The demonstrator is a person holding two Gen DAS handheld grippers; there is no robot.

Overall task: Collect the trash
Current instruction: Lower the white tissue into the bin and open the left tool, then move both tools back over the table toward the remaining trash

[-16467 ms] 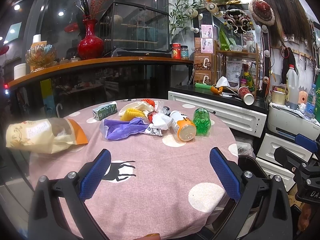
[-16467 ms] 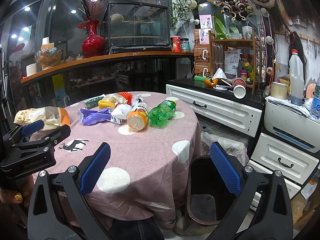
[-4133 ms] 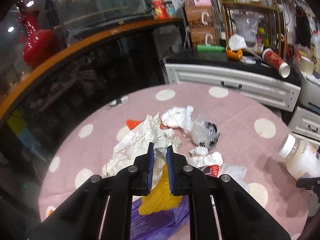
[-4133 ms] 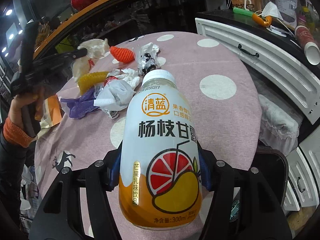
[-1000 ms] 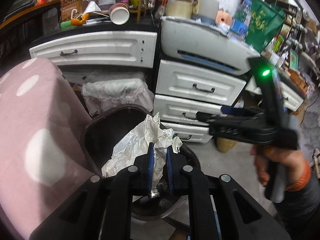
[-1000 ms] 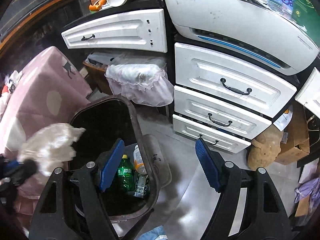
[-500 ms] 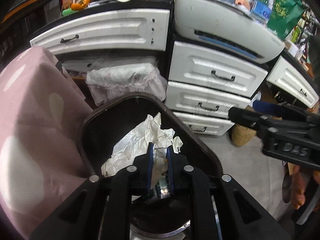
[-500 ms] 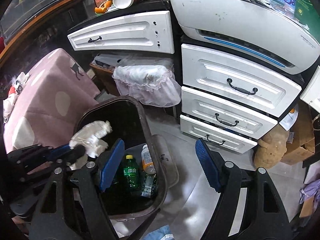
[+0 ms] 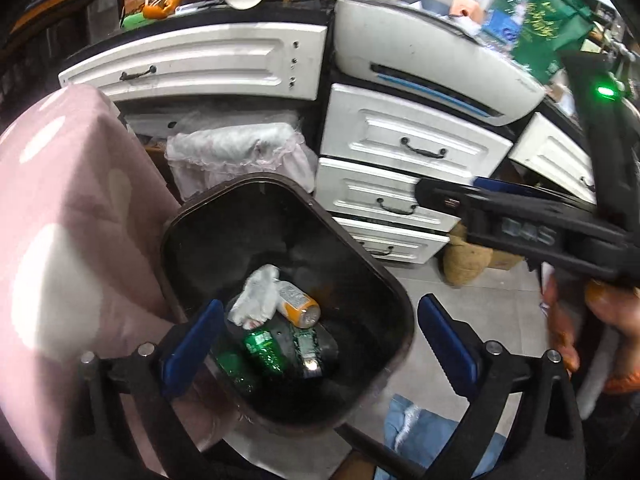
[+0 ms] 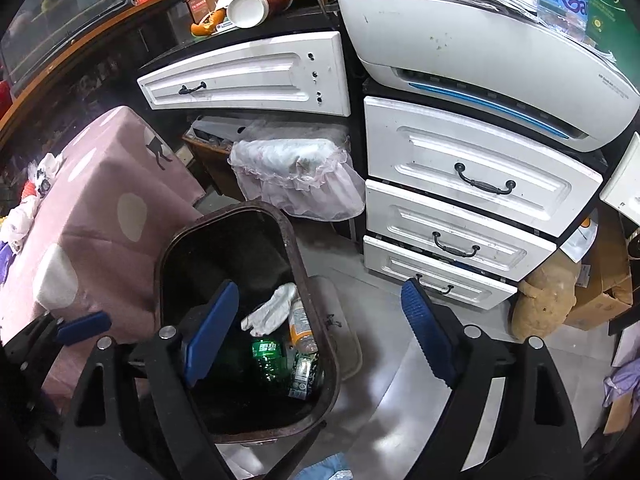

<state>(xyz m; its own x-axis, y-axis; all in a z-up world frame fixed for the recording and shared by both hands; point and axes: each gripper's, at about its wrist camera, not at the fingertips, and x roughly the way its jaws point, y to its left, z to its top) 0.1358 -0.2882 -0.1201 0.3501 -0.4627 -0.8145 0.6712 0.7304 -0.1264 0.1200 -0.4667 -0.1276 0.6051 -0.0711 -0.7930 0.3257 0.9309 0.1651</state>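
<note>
A dark brown trash bin (image 9: 394, 292) stands on the floor beside the pink table; it also shows in the right wrist view (image 10: 296, 256). Inside lie a crumpled white paper wrapper (image 9: 256, 296) (image 10: 272, 310), an orange juice bottle (image 9: 298, 306) (image 10: 300, 326) and green bottles (image 9: 262, 346) (image 10: 266, 356). My left gripper (image 9: 316, 338) is open and empty above the bin. My right gripper (image 10: 320, 330) is open and empty over the bin's right edge. Its body shows at the right in the left wrist view (image 9: 532, 232).
The pink polka-dot tablecloth (image 9: 52, 216) hangs left of the bin, with more trash on the table (image 10: 24, 216). White drawers (image 10: 460, 216) and a printer (image 10: 480, 60) stand behind. A lace-covered box (image 10: 296, 172) sits near the bin. Grey floor lies to the right.
My left gripper has opened and the white paper wrapper has dropped into the bin. My right gripper stays open and has shifted slightly.
</note>
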